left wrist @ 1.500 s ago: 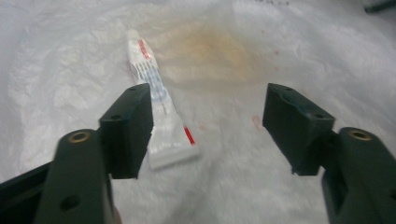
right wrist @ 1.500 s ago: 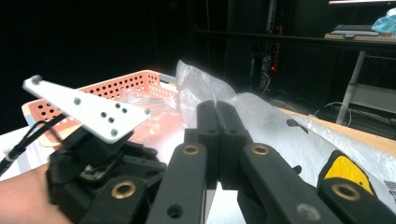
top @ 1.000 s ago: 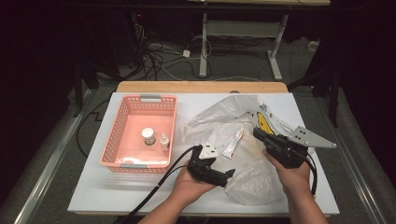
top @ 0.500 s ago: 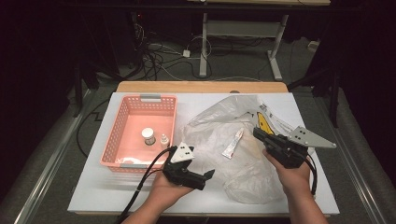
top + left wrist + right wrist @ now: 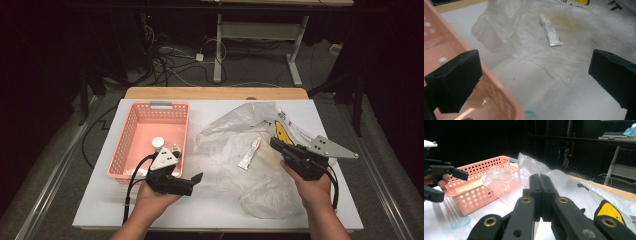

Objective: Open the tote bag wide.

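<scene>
My left gripper (image 5: 192,181) gapes empty beside the pink basket (image 5: 131,132); my right gripper (image 5: 276,144) pinches the plastic bag (image 5: 235,135) shut

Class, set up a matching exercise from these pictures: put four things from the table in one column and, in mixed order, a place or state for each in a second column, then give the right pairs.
Things:
1. pink basket
2. small tube
3. left hand-held gripper
4. right hand-held gripper

Places or states:
A. jaws pressed together
B. lying on the clear plastic bag
C. holding a white-capped bottle
D. jaws wide apart, nothing between them

Pairs: 1-C, 2-B, 3-D, 4-A
</scene>
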